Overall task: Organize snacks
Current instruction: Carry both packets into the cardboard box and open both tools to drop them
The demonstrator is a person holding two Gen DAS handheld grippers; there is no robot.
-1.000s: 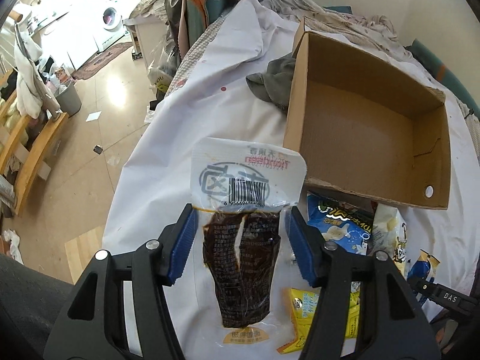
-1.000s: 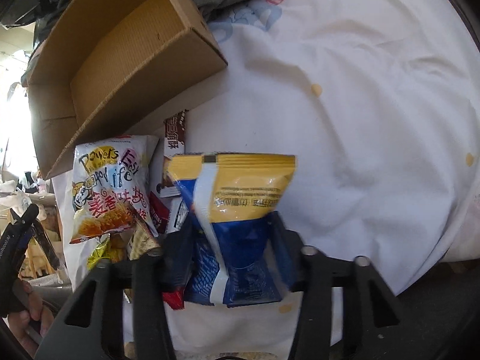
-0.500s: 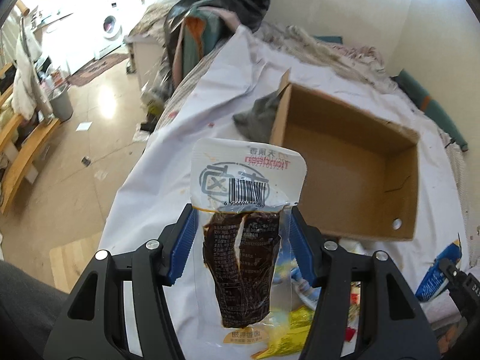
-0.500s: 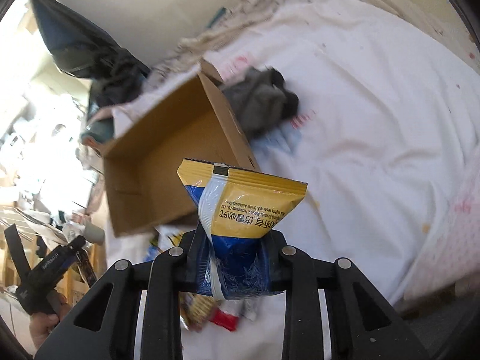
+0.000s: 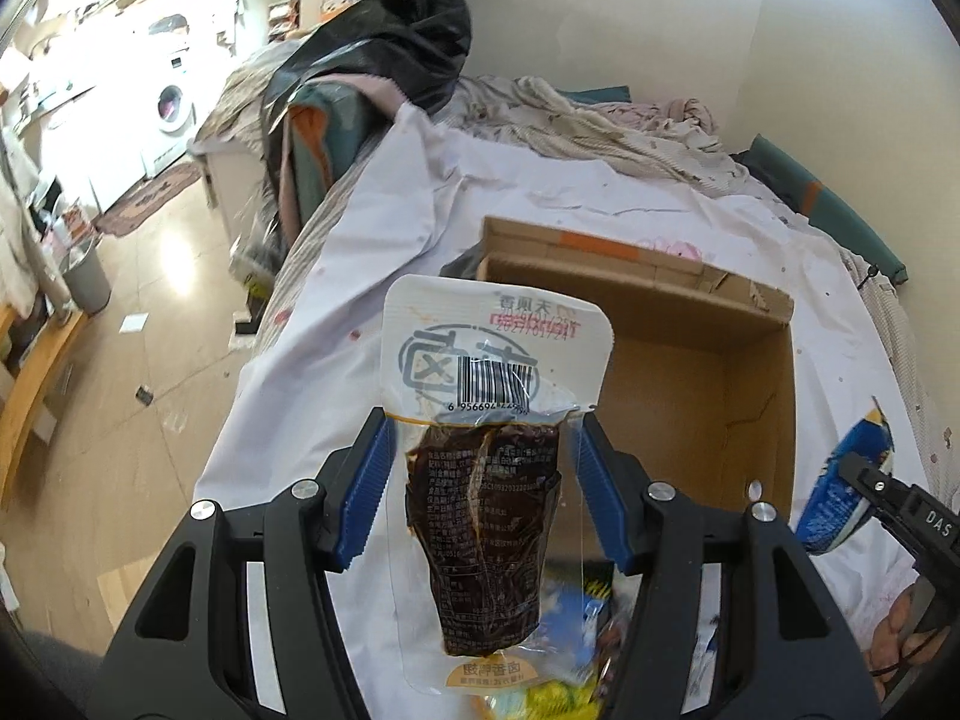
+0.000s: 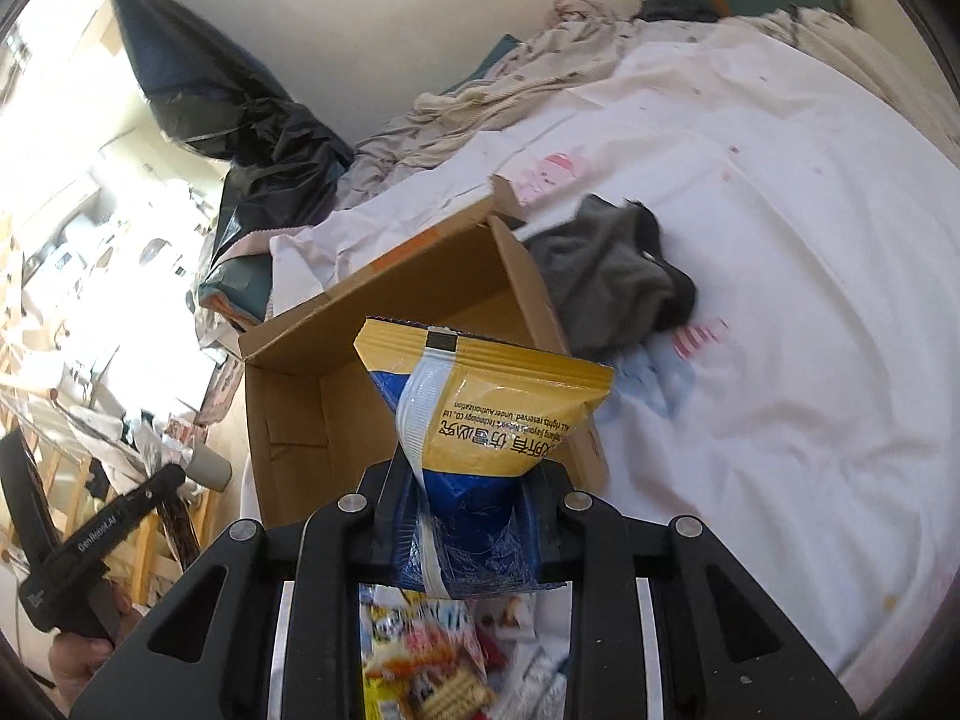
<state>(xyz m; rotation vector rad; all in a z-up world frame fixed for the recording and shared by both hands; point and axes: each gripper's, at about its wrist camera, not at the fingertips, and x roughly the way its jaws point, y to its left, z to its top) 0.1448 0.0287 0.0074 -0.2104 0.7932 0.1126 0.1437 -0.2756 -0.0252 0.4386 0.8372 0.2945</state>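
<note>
My left gripper is shut on a clear vacuum pouch of dark brown food with a white barcode top, held up in the air short of the open cardboard box. My right gripper is shut on a blue and yellow snack bag, held above the box's near side. The box looks empty. The right gripper and its bag show at the right edge of the left wrist view. Loose snack packets lie below both grippers.
The box sits on a white sheet over a bed. A grey cloth lies beside the box's far corner. Black bags and clothes pile at the bed's head. The floor drops off on the left side.
Both grippers have risen from the snack pile with their packets and tilted toward the box. The box now looks smaller and farther below.
</note>
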